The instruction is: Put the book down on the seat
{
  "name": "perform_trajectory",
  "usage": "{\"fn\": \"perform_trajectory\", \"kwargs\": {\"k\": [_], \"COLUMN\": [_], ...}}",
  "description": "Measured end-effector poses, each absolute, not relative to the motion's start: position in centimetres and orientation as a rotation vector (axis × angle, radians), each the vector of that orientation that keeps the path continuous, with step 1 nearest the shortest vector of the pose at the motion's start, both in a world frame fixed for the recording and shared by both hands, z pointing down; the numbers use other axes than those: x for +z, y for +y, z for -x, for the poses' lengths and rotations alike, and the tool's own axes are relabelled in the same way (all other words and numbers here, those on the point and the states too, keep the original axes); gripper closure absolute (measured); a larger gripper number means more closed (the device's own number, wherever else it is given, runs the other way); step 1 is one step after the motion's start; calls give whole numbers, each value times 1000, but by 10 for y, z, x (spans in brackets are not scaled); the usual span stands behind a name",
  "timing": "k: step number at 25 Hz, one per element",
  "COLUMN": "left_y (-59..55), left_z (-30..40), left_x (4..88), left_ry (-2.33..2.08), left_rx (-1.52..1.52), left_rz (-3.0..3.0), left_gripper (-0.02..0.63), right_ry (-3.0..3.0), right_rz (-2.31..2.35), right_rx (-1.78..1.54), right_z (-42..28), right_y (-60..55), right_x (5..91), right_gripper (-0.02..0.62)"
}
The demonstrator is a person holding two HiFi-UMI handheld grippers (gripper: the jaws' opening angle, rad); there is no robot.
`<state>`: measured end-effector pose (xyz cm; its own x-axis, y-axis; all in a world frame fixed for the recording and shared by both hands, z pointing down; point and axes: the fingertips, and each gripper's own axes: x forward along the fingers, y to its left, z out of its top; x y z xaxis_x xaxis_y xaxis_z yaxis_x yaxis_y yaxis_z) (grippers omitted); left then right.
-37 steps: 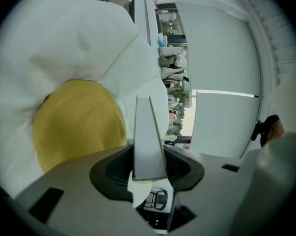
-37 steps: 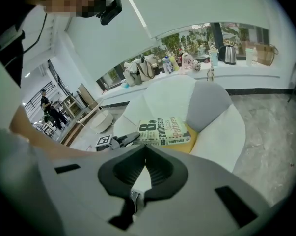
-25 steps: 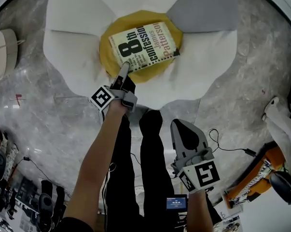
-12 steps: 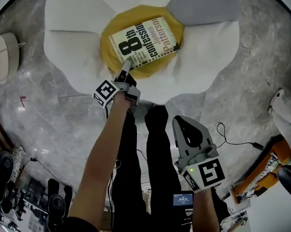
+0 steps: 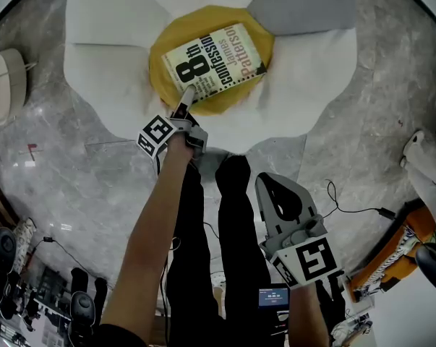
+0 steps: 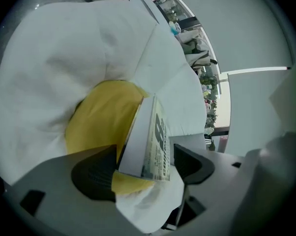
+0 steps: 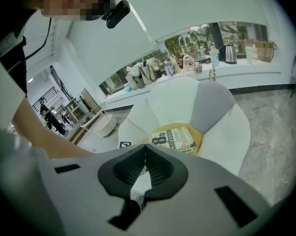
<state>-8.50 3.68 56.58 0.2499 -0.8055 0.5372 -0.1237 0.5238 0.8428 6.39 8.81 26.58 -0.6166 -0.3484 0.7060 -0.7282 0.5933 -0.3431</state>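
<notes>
Two grippers in view, only one at work. The left gripper (image 5: 186, 98) sits at the 7 o'clock corner of the book (image 5: 214, 63). Its jaws have just been opening and now stand wide, with that corner between them. In the left gripper view there is a clear gap on the cover side, so I judge the book is no longer clamped. The right gripper (image 5: 275, 190) hangs at 5 o'clock in the head view, beside the person's legs, jaws together on nothing and well apart from the seat.

The book lies cover up on the yellow centre cushion (image 5: 163, 67) of the flower-shaped seat. White petals (image 5: 102, 63) surround it, and a grey petal (image 5: 304, 6) sits at its 1 o'clock. Placement looks done; release and withdrawal remain.

Notes for the withdrawal:
- Hold the jaws at this width — any closing would pinch the corner again.
- Draw straight back toward 7 o'clock, along the line of the jaws, low and level. The pad on the underside seems close to the book, possibly touching, so a lift or twist could tip the corner up.
- Go slowly at first: the cushion looks soft, and a dragging pad could pull the book or the fabric — watch that the book stays centred on the yellow.
</notes>
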Motion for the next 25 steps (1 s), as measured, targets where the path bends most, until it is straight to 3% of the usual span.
{"fn": "perform_trajectory", "kwargs": {"k": [7, 25], "left_y": [42, 41], "left_z": [88, 88], "left_x": [570, 504], "left_ry": [-1243, -1221], "left_rx": [-512, -389], "left_rz": [-944, -1036], "left_gripper": [207, 206], "right_ry": [-2228, -2258], "right_rz": [-845, -926], "right_rx": [840, 801], "right_z": [-65, -54], "right_y": [91, 92], "right_x": [265, 209], "right_gripper": [580, 580]}}
